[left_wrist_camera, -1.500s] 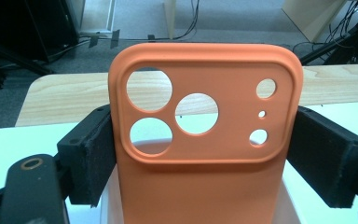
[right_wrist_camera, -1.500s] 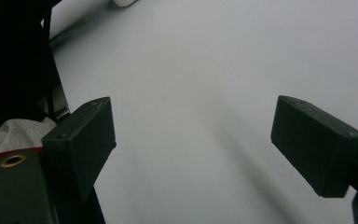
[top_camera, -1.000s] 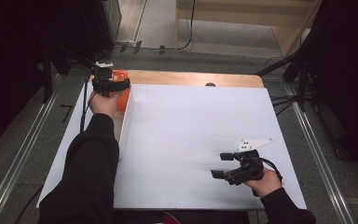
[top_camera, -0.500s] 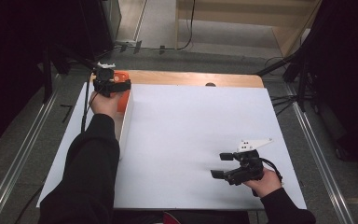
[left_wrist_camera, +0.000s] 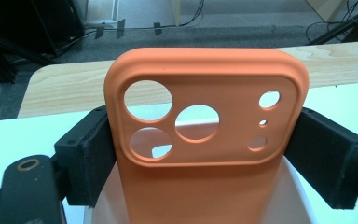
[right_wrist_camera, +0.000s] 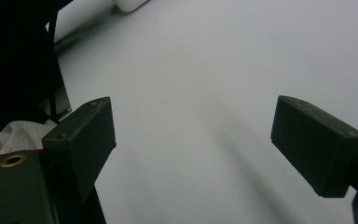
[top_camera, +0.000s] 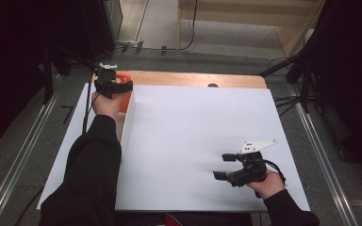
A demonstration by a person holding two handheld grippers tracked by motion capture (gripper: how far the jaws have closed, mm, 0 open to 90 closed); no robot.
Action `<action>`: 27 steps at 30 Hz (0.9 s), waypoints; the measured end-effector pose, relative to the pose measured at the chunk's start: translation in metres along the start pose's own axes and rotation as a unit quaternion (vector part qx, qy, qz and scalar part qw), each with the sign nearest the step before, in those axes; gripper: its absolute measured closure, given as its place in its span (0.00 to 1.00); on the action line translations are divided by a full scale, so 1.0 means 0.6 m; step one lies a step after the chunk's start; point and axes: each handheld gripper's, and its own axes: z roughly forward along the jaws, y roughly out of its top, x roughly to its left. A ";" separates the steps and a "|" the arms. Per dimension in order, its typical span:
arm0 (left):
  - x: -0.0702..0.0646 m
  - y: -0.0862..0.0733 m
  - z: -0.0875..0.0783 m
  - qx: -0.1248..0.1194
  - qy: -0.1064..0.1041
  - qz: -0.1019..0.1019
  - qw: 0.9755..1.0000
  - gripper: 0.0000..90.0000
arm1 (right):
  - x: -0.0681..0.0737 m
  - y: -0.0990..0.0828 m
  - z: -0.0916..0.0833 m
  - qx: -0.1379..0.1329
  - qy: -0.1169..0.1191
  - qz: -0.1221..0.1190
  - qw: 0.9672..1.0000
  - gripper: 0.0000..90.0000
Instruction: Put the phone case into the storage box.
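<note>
Orange phone case (left_wrist_camera: 205, 140) gripped at the table's far left corner.

The left gripper (top_camera: 114, 87) clamps the case by its two long edges, both black pads pressed against its sides. In the left gripper view the case stands lengthwise away from the camera, camera-cutout end farthest out, toward the wooden table edge (left_wrist_camera: 340, 60), over a white tray (top_camera: 127, 120). The right gripper (top_camera: 224, 168) rests near the front right of the white sheet (top_camera: 193, 132), jaws spread, nothing between them.
</note>
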 end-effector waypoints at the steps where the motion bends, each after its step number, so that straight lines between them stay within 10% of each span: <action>1: 0.000 0.000 0.000 -0.001 -0.001 -0.002 1.000 0.14 | 0.000 0.000 0.000 0.000 0.000 -0.001 1.000 0.14; 27: 0.009 0.018 -0.042 0.005 -0.029 -0.019 0.999 0.07 | 0.000 0.000 0.002 0.004 0.000 -0.001 1.000 0.14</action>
